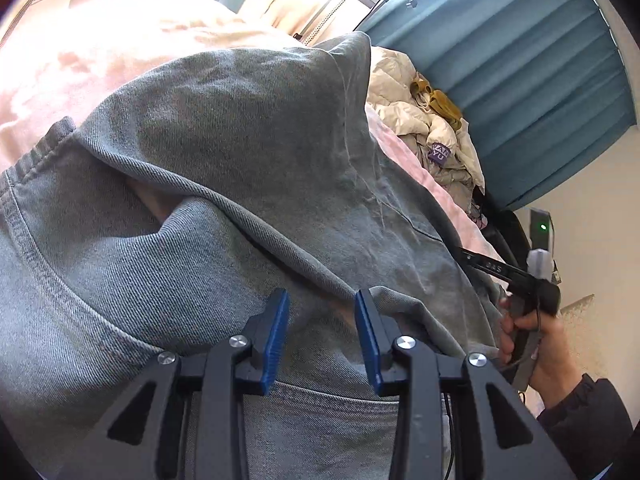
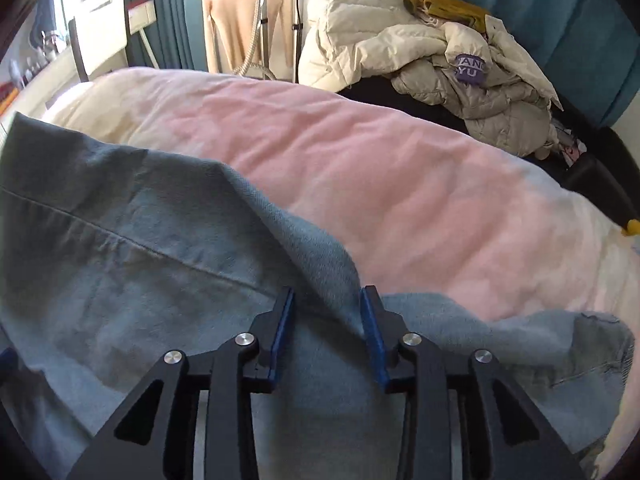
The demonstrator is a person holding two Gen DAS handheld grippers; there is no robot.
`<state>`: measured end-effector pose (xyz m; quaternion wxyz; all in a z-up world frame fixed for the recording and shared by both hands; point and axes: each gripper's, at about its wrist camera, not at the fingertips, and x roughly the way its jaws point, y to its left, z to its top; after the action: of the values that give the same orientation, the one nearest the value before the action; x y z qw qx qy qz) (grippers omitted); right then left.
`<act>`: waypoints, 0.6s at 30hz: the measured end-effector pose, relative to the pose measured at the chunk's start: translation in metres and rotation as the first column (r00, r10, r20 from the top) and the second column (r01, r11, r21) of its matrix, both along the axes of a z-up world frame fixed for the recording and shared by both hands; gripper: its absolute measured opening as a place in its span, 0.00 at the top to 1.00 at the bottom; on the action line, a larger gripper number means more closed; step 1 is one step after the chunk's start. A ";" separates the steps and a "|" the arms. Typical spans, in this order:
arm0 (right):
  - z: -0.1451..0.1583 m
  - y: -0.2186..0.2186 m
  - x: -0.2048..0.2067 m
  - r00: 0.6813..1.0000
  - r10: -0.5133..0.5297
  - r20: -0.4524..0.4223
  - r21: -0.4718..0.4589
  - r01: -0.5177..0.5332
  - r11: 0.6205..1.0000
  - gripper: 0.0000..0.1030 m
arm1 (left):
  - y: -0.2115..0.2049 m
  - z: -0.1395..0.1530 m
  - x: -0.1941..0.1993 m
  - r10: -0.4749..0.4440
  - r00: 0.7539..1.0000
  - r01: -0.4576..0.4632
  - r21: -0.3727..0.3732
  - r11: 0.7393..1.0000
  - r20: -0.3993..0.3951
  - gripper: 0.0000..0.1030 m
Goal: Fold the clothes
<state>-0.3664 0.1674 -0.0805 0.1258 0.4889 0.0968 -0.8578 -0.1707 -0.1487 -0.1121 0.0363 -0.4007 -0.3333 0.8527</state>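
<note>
Here, both tools sit low over a pair of faded grey-blue denim jeans spread across a pink fleece blanket.

The left gripper has its blue-padded jaws apart, with a raised ridge of denim running just ahead of them and slightly to the right; nothing is clamped. It probably hovers there because that fold edge is the easiest place to pinch.

The right gripper is also spread, a crest of cloth rising between its jaws without being squeezed.

Having two grips on the same garment would let it be lifted evenly and laid over itself.

Beyond the right gripper, well clear of the jeans, a crumpled cream padded jacket lies against a teal curtain.
</note>
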 end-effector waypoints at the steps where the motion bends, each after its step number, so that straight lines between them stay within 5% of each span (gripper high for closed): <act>1: 0.005 0.008 0.014 1.000 -0.014 -0.006 -0.054 0.014 0.998 0.62 | 0.000 0.000 0.000 -0.001 1.000 0.001 0.003 1.000 -0.002 0.67; 3: 0.013 0.024 0.046 0.999 -0.039 -0.014 -0.126 0.037 0.991 0.60 | -0.002 0.001 0.002 0.001 1.000 -0.001 0.013 1.000 -0.004 0.67; 12: 0.004 0.083 0.209 0.983 -0.185 0.020 -0.192 0.185 0.964 0.60 | -0.017 0.015 0.019 0.048 0.999 -0.047 0.046 0.998 -0.016 0.67; 18: 0.008 0.072 0.233 0.982 -0.187 0.019 -0.287 0.185 0.940 0.60 | -0.064 0.017 0.040 0.205 0.978 -0.206 0.162 0.965 0.027 0.67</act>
<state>-0.1337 0.2389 -0.0728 0.1136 0.4687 -0.0750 -0.8728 -0.1309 -0.2124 -0.0955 -0.0211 -0.3638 -0.4424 0.8194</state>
